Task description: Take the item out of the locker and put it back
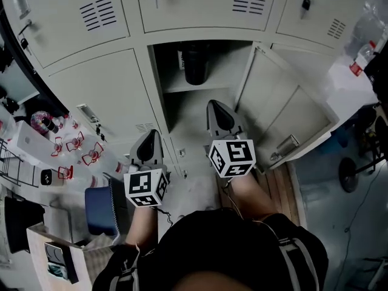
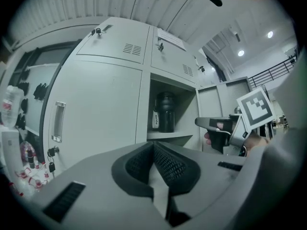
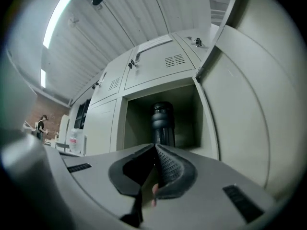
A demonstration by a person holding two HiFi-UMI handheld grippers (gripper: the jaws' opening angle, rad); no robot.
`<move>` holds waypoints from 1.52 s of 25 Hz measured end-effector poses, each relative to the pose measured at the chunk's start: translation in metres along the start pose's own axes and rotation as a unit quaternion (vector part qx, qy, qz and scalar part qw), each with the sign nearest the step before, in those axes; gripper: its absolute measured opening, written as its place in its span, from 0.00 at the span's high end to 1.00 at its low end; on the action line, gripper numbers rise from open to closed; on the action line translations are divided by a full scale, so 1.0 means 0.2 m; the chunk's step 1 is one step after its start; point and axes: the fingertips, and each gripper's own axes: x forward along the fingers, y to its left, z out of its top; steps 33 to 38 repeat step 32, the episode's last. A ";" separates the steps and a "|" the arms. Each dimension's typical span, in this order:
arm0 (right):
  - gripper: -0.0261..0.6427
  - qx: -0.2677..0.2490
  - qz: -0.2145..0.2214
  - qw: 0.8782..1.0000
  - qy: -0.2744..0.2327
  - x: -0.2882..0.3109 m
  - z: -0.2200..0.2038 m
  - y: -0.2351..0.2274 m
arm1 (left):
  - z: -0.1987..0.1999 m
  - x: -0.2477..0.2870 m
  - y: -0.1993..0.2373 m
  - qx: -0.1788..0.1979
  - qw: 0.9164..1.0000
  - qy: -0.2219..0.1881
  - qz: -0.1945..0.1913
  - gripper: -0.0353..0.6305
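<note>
Right gripper: jaws pressed together with nothing between them, aimed into the open locker. Left gripper: jaws likewise together and empty, held to the left of the opening. The dark bottle stands upright on the locker's shelf, apart from both grippers, with the door swung open at right.
</note>
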 end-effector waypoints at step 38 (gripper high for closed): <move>0.94 0.005 0.006 0.999 0.042 -0.16 -0.15 -0.01 | 0.02 -0.01 -0.12 0.009 1.000 0.000 -0.002 0.93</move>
